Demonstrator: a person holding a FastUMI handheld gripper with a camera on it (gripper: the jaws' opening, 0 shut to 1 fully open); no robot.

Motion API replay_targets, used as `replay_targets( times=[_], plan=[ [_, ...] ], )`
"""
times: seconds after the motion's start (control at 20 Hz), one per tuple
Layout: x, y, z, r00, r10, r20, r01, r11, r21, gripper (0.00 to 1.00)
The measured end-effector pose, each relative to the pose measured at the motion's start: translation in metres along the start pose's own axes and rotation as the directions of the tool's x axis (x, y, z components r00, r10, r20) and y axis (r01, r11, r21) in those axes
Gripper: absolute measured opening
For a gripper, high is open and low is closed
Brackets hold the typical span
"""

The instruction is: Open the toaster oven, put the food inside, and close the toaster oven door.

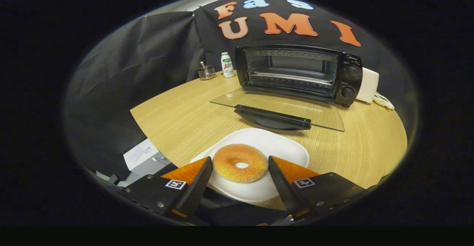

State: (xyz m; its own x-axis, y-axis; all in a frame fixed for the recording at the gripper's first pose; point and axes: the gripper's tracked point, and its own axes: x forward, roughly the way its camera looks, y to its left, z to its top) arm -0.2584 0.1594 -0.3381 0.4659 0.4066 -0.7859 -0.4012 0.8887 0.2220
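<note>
A golden donut (240, 162) lies on a white plate (285, 148) near the front of the round wooden table (177, 116). My gripper (240, 159) is open, with one finger on each side of the donut and a small gap to it on both sides. Beyond the plate stands the black toaster oven (300, 72) with its glass door (281, 107) folded down flat over the table. The door's dark handle (272, 115) points toward me. The oven's inside shows a wire rack.
A small white bottle (227, 64) and a wire cup holder (206, 72) stand left of the oven. A white appliance (368, 85) sits behind the oven's right side. A white box (142, 157) lies below the table's left edge.
</note>
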Motion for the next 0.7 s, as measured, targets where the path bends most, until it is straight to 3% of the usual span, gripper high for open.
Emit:
replay_targets(
  times=[0.35, 0.7],
  plan=[
    [-0.003, -0.005, 0.009, 1.0, 0.0, 0.013, -0.001, 0.998, 0.062, 0.67],
    [-0.004, -0.006, 0.061, 0.987, 0.046, 0.154, -0.08, 0.97, 0.228, 0.66]
  ],
)
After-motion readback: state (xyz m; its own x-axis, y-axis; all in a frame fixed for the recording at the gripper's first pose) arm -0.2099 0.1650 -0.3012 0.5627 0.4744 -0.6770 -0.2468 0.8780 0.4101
